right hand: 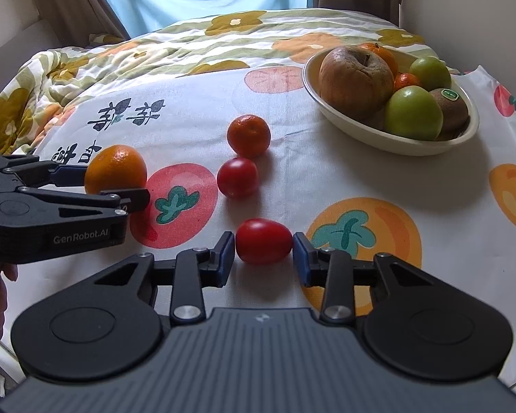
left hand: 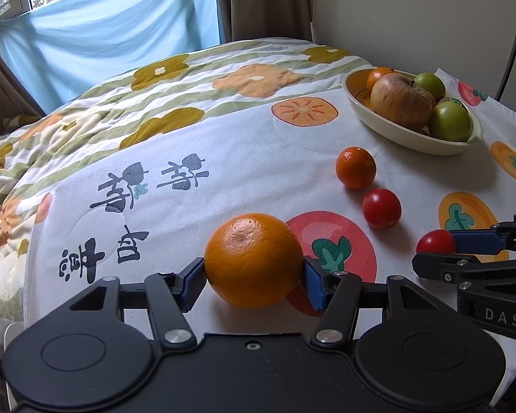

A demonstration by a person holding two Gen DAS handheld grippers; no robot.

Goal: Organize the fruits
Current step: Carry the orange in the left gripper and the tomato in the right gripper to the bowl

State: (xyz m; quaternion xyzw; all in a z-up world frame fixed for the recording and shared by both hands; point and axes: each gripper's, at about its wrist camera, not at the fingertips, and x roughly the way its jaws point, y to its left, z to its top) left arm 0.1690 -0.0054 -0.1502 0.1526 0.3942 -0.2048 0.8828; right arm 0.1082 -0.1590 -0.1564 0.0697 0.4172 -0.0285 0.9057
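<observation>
While both tools work the loose fruit at once, the left hand-held gripper (left hand: 254,280) has its blue pads pressed to either side of a large round orange with a pale, scuffed patch on top (left hand: 253,260); it looks clamped, with the fruit low over the printed white fruit-pattern cloth (left hand: 223,144). Whether it is lifted clear I cannot tell.

The right hand-held gripper (right hand: 264,258) brackets a small, glossy red oval tomato (right hand: 264,241). Left pad looks to be touching; a sliver of cloth seems to show at the right pad, so whether the grip is complete I cannot tell.

Placement, as I read it: each fruit sits centred between its pads, grasped across the widest part so it cannot squirt out. The surface looks like a quilted bed, soft, so fruit may roll.

Orientation: the oval tomato's long axis lies flat, running pad to pad, so it is being squeezed end to end. The orange is near spherical; its scuffed patch faces up and slightly toward the camera.

Still loose between grippers and dish: a small deep-orange mandarin (right hand: 248,135) and a round red tomato (right hand: 237,177), close together, apart from both tools.

Far right sits the cream oval ceramic dish (right hand: 330,110), already holding a wrinkled brown apple (right hand: 356,81), green fruits, mandarins, and a stickered kiwi (right hand: 450,110); likely destination.
</observation>
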